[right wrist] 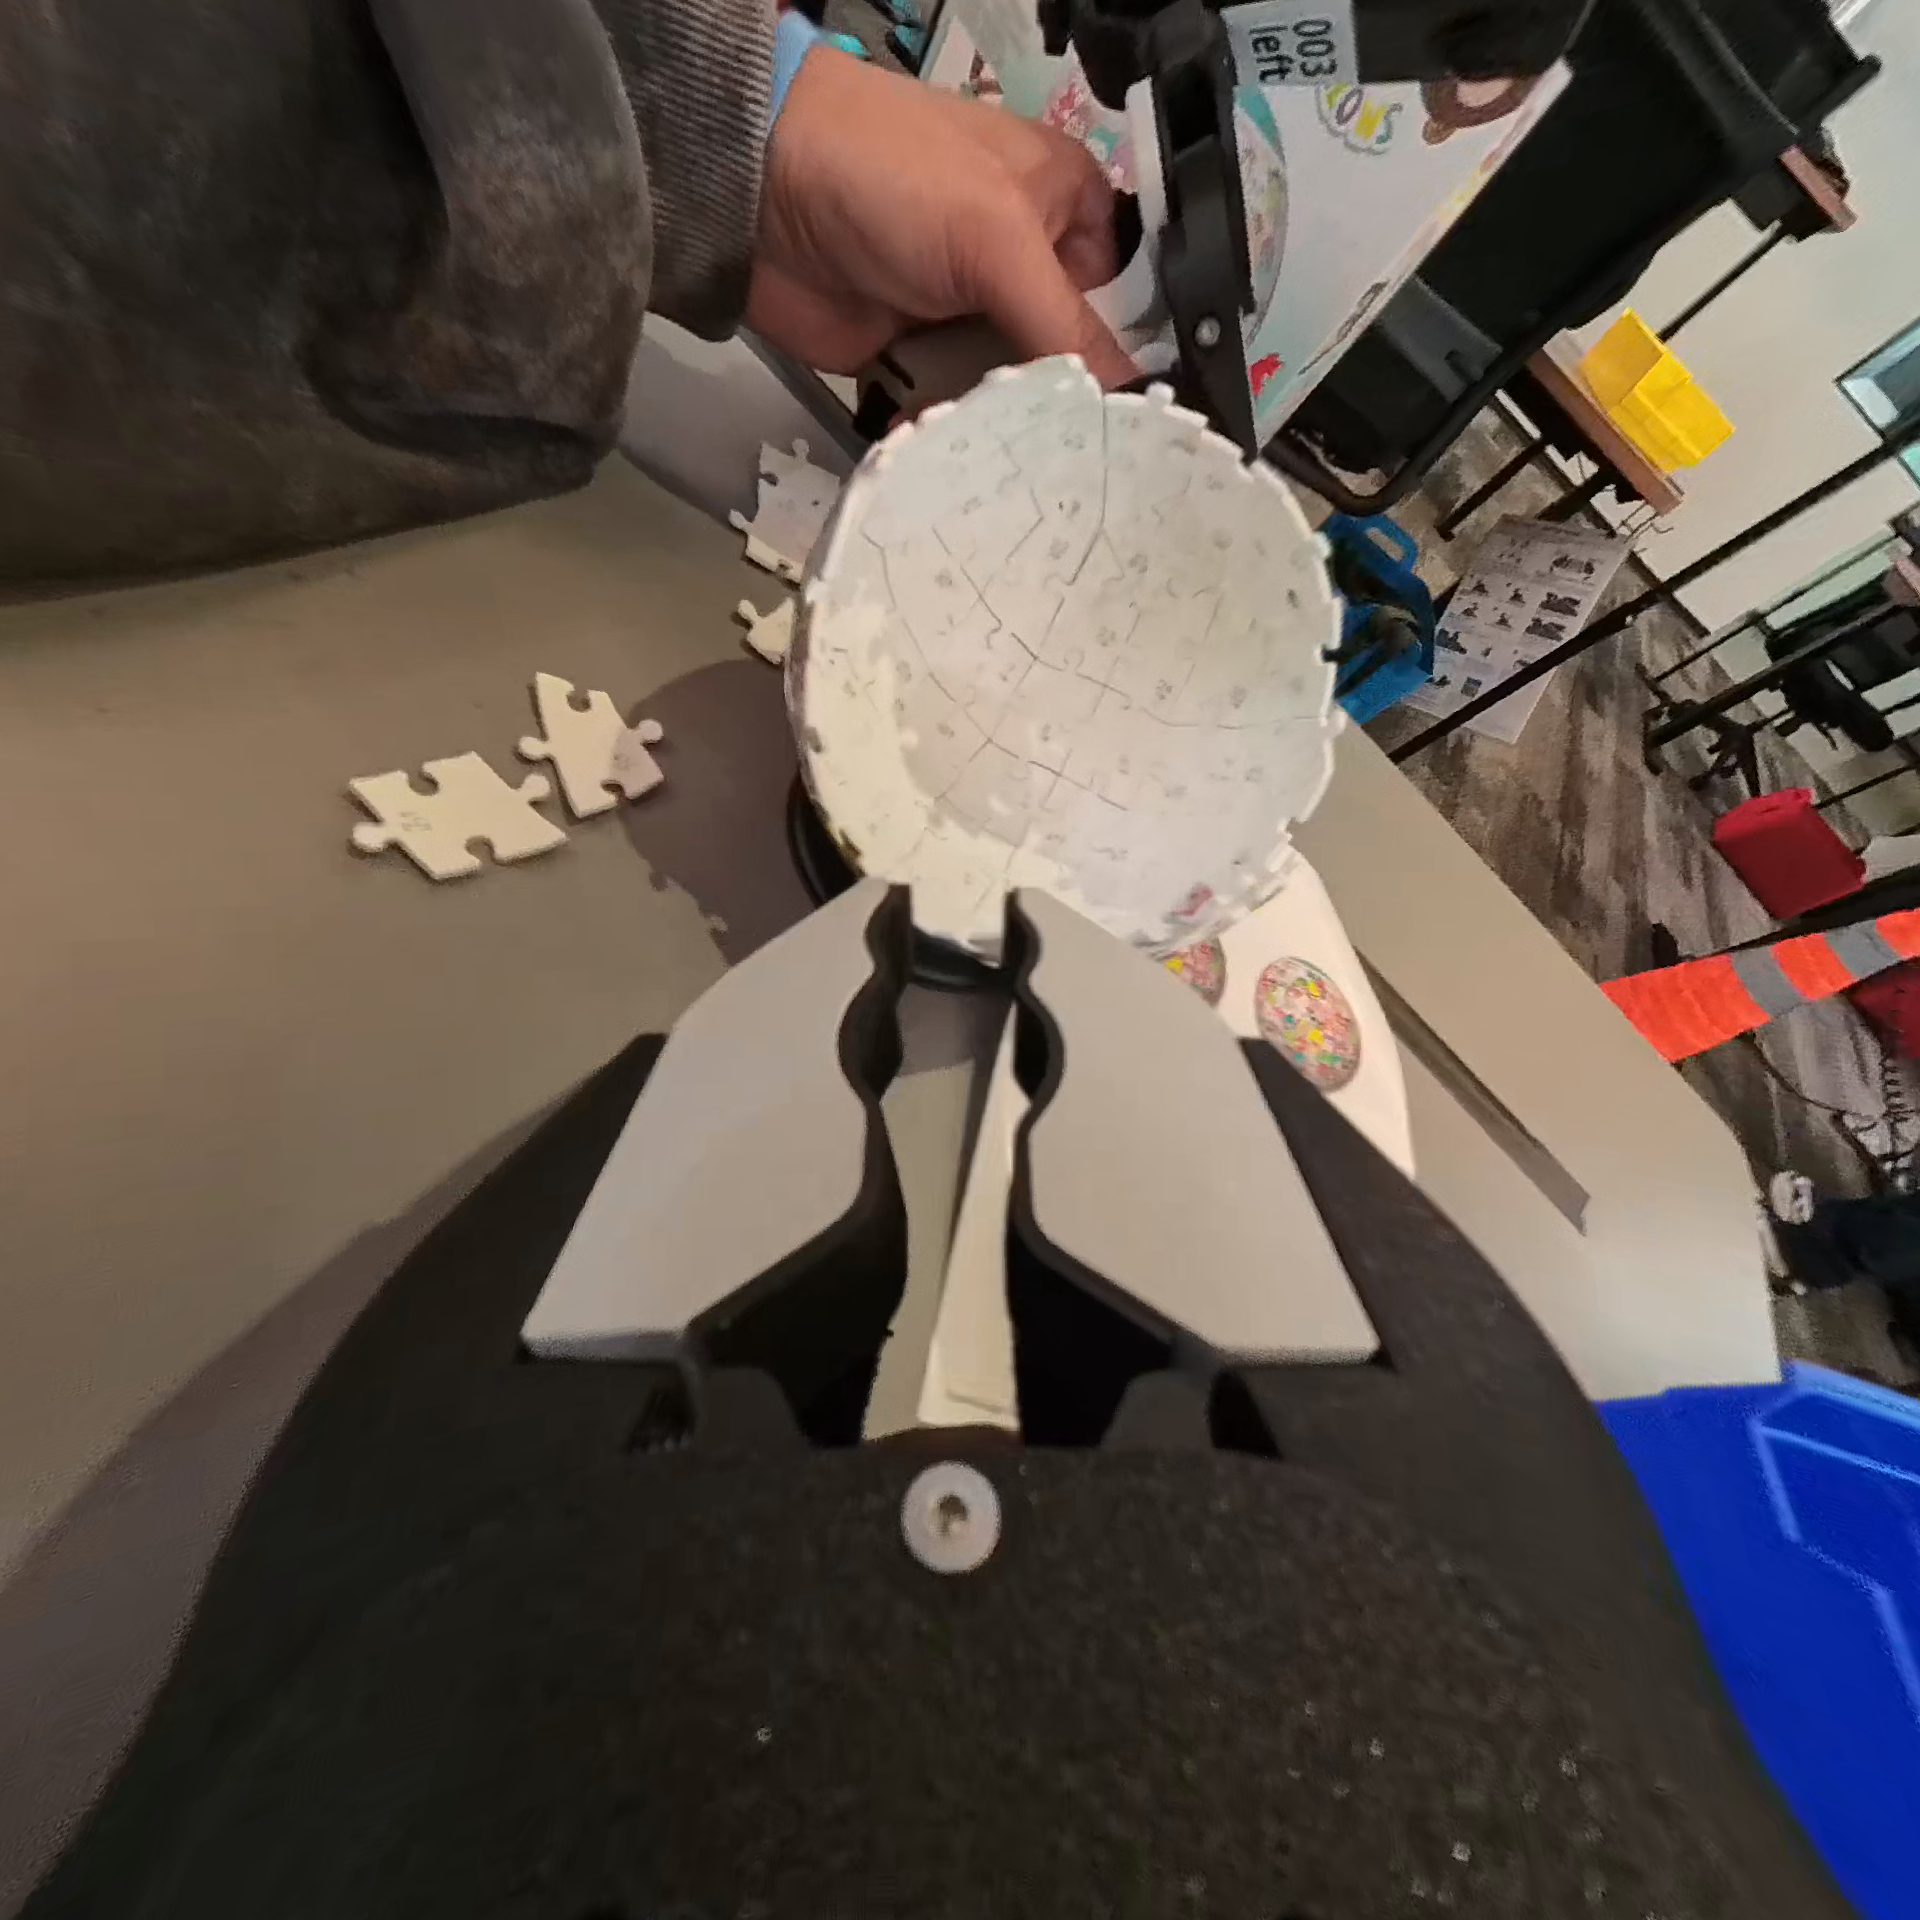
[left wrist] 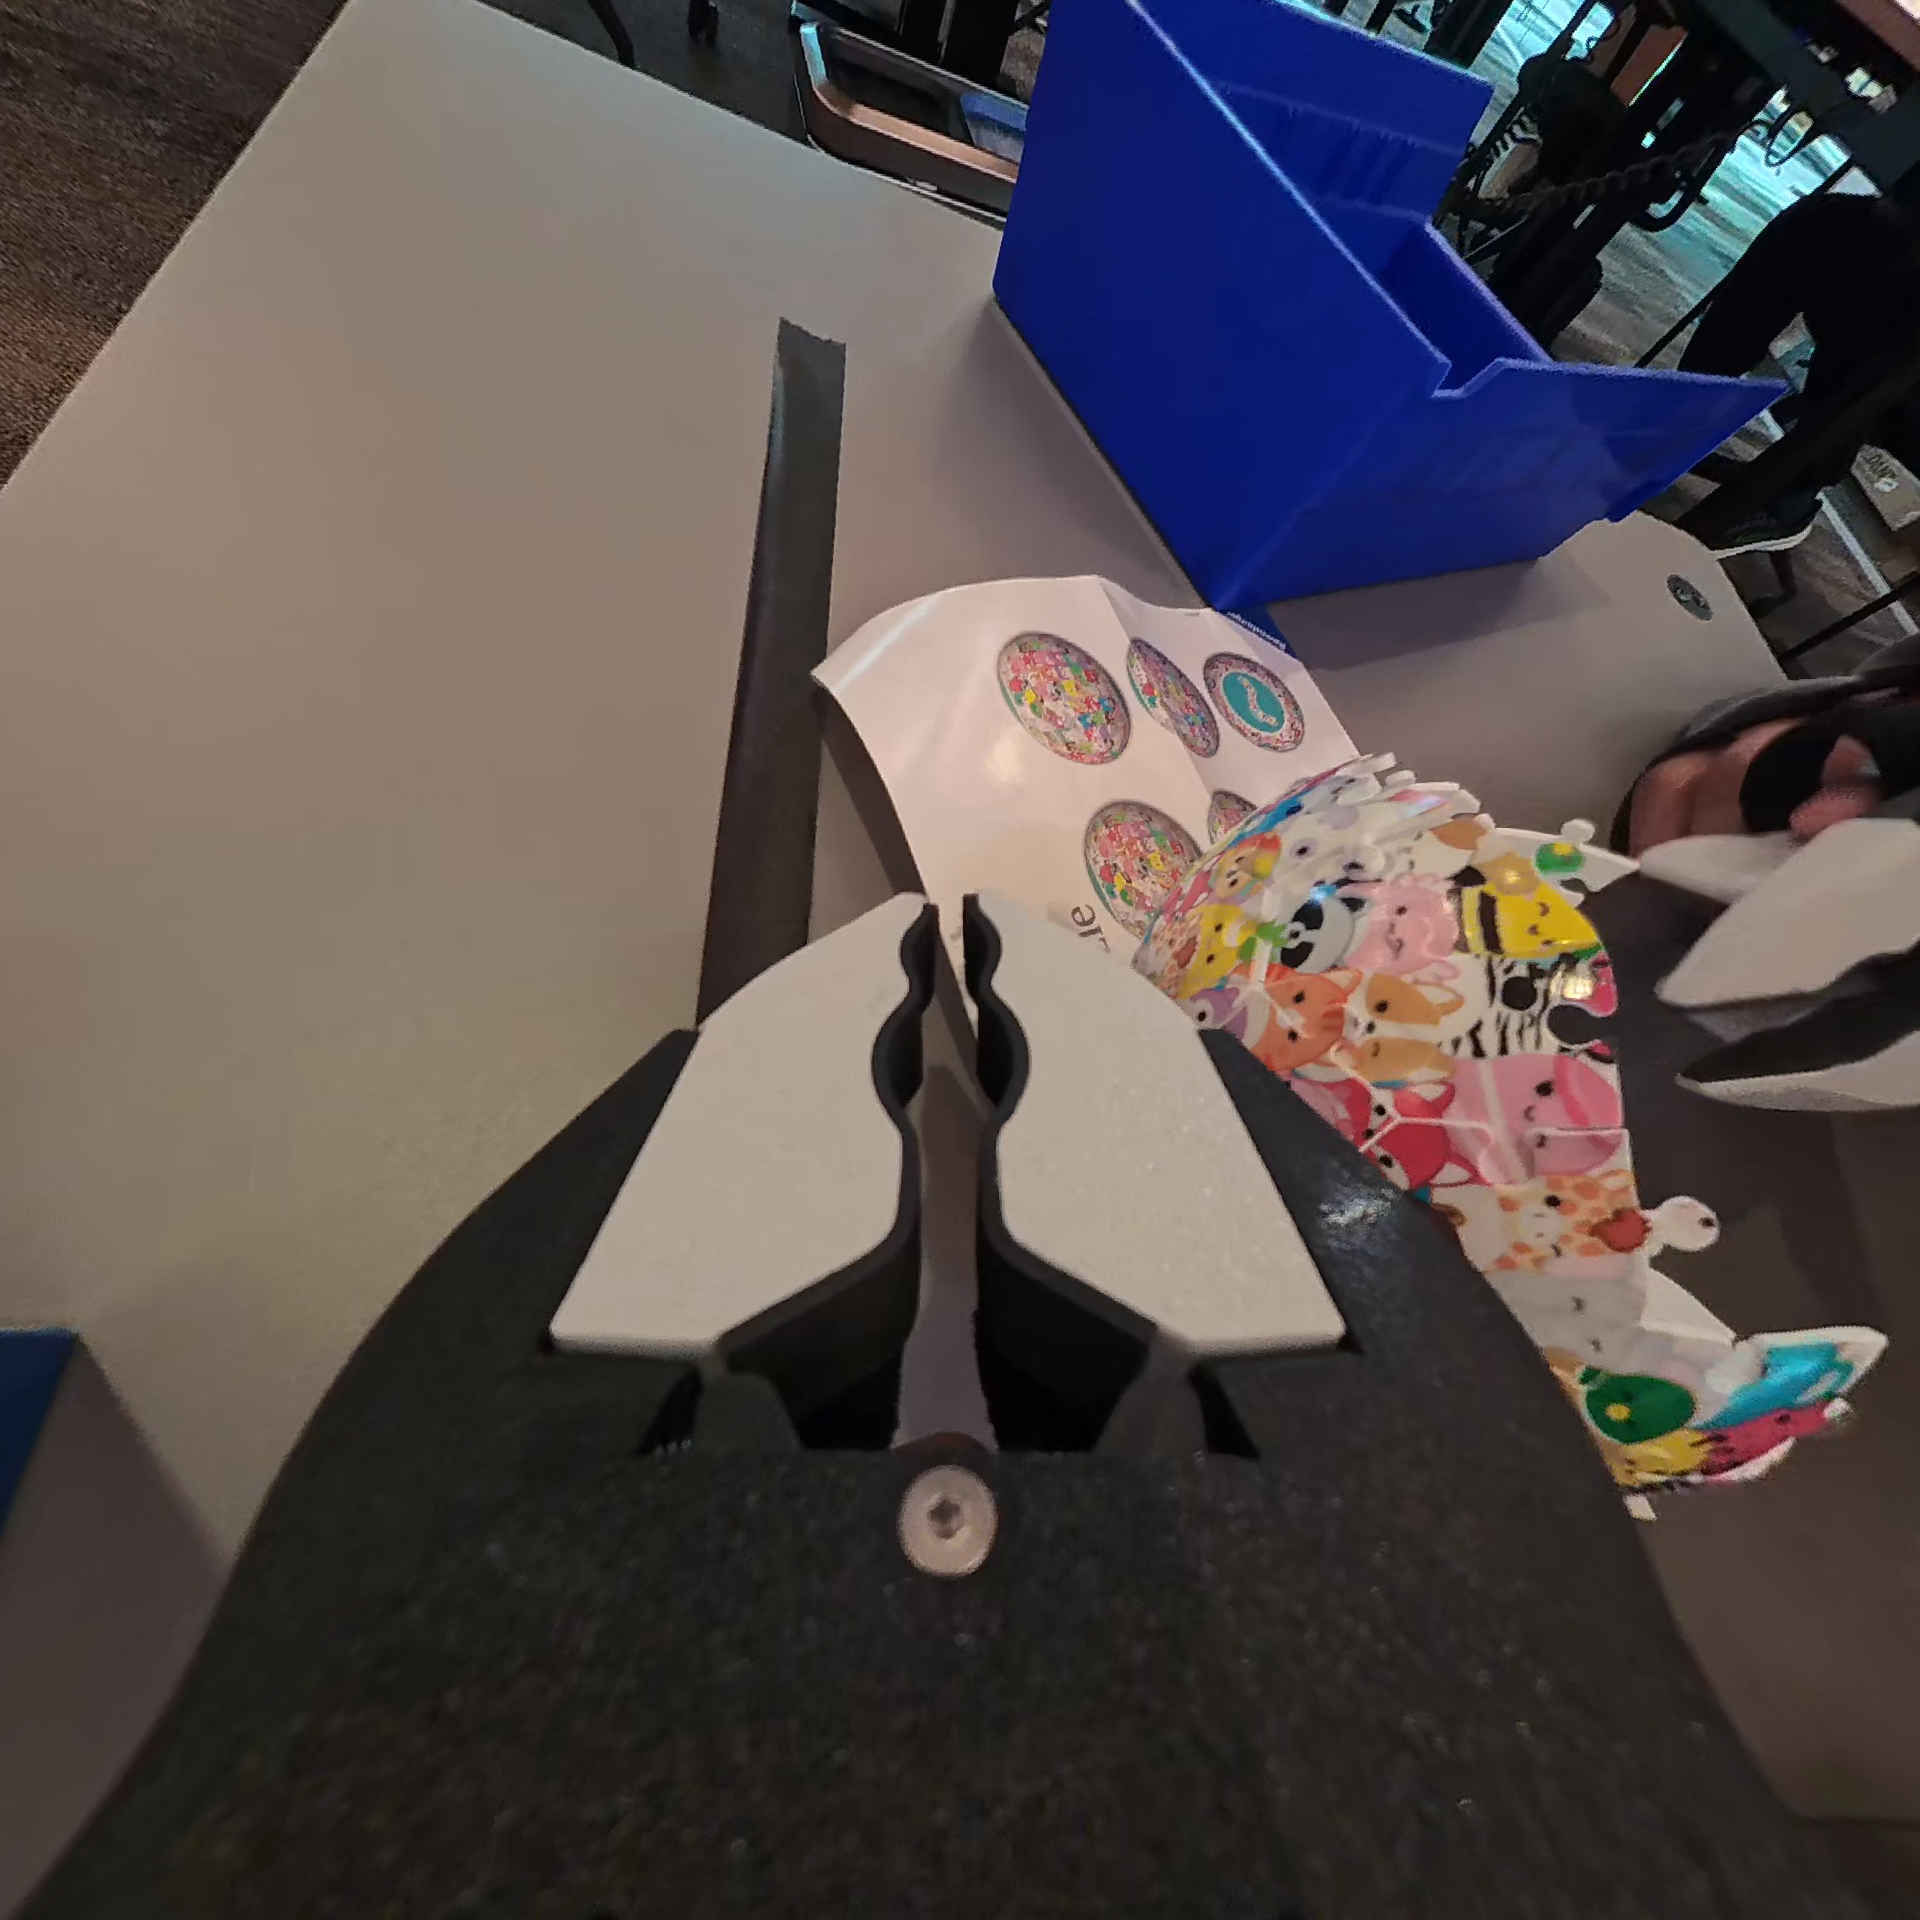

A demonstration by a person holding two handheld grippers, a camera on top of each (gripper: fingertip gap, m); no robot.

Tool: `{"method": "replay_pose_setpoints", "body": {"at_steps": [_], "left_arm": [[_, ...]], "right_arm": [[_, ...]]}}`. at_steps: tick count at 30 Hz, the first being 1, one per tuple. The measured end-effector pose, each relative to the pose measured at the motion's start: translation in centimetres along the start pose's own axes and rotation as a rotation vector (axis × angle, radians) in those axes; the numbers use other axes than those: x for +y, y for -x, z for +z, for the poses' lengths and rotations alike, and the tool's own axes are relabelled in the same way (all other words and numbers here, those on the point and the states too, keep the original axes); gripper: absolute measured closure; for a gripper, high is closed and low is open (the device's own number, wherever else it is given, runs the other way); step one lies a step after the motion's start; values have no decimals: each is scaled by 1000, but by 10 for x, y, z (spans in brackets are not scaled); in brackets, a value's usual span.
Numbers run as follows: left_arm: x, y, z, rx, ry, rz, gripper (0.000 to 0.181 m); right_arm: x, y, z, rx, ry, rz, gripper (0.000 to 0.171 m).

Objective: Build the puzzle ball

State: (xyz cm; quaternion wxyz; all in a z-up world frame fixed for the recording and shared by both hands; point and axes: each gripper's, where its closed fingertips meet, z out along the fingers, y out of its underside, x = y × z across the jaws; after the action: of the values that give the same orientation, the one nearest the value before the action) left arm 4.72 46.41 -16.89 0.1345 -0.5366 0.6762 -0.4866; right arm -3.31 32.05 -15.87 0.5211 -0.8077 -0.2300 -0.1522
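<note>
The half-built puzzle ball is a curved shell, white inside in the right wrist view and covered with cartoon animals in the left wrist view. It is tilted on its side above a black ring stand. My right gripper is shut on the shell's lower rim; it also shows at the right of the left wrist view. My left gripper is shut and empty, just left of the shell above the sheet. Several loose white pieces lie face down on the table.
A printed instruction sheet lies under the shell. A blue bin stands behind it. A black tape strip runs along the grey table. A person's hand and grey sleeve hold the left gripper beyond the shell. My right fingertips sit around 15 cm from my left ones.
</note>
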Motion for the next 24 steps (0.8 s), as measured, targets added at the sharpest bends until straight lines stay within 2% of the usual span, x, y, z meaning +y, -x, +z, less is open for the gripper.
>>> {"method": "replay_pose_setpoints", "body": {"at_steps": [2,9,11,14,16,20,24], "left_arm": [[0,0,-1,3,-1,-2,177],[3,0,4,-5,20,2,177],[5,2,4,-24,31,16,177],[4,5,2,-33,15,21,177],[3,7,0,-25,-3,7,177],[0,9,-1,3,-67,-9,177],[4,11,5,2,-65,14,177]], "right_arm": [[4,-4,-3,-27,29,-106,144],[4,-16,-22,-218,277,-648,143],[9,-24,-21,-226,402,-862,143],[16,-22,-11,-291,465,-1067,141],[19,-21,-3,-334,486,-1121,142],[27,-22,10,-407,557,-1084,139],[26,-15,16,-439,572,-1103,141]]}}
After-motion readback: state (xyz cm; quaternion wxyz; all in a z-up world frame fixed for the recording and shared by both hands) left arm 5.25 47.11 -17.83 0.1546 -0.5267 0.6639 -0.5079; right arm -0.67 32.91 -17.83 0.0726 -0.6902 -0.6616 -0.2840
